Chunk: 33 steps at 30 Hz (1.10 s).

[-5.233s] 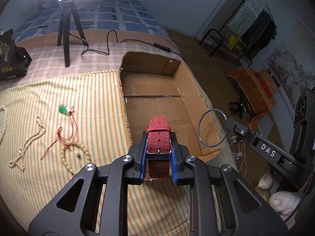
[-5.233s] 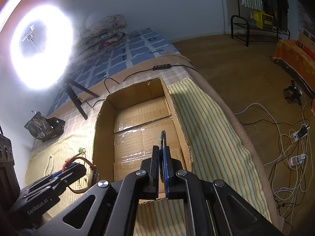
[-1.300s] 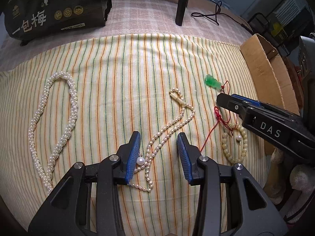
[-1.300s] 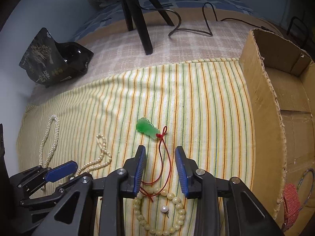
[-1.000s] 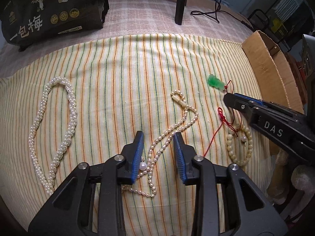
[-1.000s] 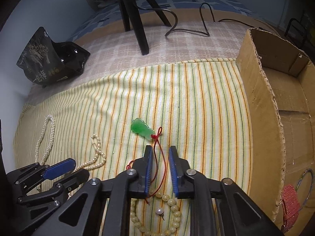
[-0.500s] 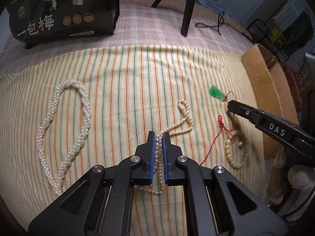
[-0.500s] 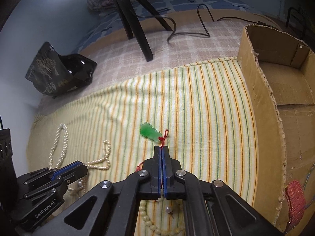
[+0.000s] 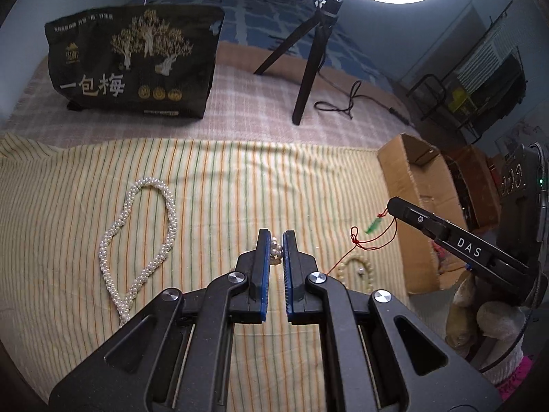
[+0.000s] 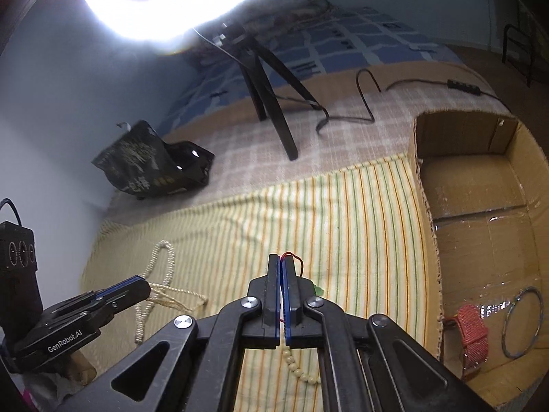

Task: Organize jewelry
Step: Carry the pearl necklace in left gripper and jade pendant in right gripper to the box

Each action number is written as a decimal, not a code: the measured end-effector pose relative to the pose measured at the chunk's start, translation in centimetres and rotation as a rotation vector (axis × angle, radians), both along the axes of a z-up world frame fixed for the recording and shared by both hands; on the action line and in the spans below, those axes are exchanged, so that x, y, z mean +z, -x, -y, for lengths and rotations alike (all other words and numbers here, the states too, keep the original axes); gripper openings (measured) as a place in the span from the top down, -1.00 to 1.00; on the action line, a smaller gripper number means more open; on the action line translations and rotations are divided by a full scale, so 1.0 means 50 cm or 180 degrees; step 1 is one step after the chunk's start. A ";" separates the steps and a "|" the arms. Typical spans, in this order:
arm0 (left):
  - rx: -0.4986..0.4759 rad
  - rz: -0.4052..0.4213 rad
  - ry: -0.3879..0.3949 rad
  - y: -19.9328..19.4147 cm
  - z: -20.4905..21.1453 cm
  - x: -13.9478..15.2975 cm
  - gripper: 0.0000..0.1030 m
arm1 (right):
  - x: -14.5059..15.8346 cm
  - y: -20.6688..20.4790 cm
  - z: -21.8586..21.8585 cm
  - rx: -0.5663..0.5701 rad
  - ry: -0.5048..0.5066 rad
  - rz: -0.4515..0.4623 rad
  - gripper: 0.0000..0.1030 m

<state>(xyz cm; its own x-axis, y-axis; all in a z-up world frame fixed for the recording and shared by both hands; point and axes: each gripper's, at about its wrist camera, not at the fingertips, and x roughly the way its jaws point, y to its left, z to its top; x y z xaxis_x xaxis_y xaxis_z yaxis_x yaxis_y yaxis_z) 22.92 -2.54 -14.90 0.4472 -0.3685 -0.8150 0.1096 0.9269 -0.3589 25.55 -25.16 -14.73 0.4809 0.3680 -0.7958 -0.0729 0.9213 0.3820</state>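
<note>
Here our left gripper [image 9: 276, 240] pinches the pearl strand [image 9: 275, 251] above the striped cloth [image 9: 219, 178]; our right gripper [image 10: 281, 267], lettered "DAS", clamps the red cord [image 10: 294, 258], its green pendant [image 9: 374, 225] dangling. Only the right view shows the box [image 10: 480, 185] holding a red strap [image 10: 475, 326] and ring [image 10: 521, 322]. The bag [image 9: 133, 65] reads "一包梅".

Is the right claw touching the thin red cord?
Touching. The right wrist view shows the right claw shut on the thin red cord.
</note>
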 end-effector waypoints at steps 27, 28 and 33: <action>-0.0437 0.0436 0.0283 0.059 0.168 0.127 0.91 | 0.160 0.103 0.191 -0.0325 0.0184 0.0642 1.00; -0.0457 0.0449 0.0288 0.058 0.180 0.129 0.91 | 0.161 0.106 0.204 -0.0358 0.0207 0.0650 1.00; -0.0565 0.0527 0.0259 0.052 0.238 0.139 0.91 | 0.157 0.120 0.254 -0.0466 0.0233 0.0630 1.00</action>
<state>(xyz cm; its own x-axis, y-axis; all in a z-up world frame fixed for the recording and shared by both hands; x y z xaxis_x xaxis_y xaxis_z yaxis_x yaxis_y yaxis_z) 20.31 -14.44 -7.94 0.4945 -0.5145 -0.7005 0.3315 0.8567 -0.3952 19.53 -37.86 -6.90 0.6738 0.2278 -0.7029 -0.0034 0.9522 0.3054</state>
